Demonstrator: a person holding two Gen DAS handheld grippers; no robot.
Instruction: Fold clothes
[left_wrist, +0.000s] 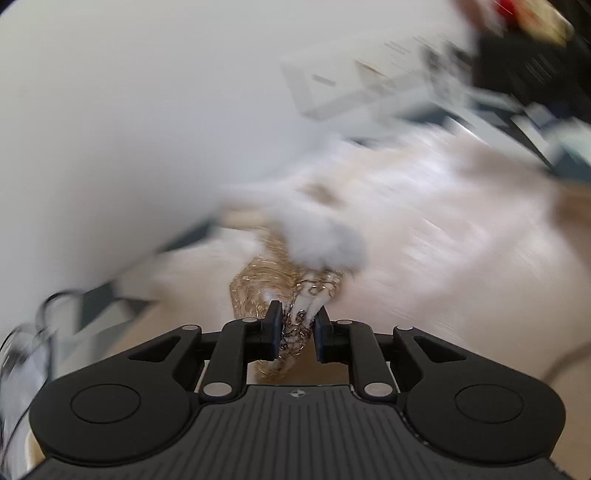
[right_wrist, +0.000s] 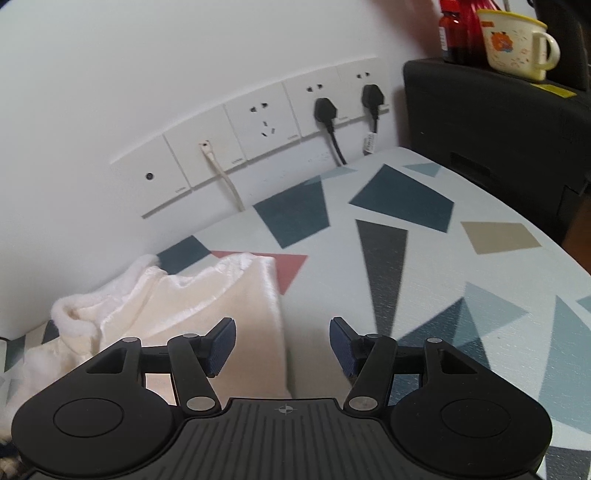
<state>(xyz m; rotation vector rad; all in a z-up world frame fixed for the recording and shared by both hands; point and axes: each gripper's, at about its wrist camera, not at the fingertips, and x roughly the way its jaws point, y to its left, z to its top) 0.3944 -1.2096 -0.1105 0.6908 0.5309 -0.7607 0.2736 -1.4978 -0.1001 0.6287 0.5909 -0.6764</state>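
Note:
A cream, velvety garment (right_wrist: 207, 306) with a fluffy white collar lies on the patterned table, to the left in the right wrist view. My right gripper (right_wrist: 282, 343) is open and empty, just above the garment's right edge. In the blurred left wrist view my left gripper (left_wrist: 297, 325) is shut on a gold-and-white trimmed fold of the garment (left_wrist: 295, 295). The rest of the cream cloth (left_wrist: 424, 221) stretches away ahead of it. A fluffy white-grey piece (left_wrist: 325, 240) lies just beyond the fingers.
The table (right_wrist: 461, 258) has a pale cloth with blue, grey, tan and red shapes. A white wall with a row of sockets (right_wrist: 258, 122) and plugged cables stands behind. A black box (right_wrist: 498, 129) at the right carries a mug (right_wrist: 513, 40) and a bottle (right_wrist: 448, 29).

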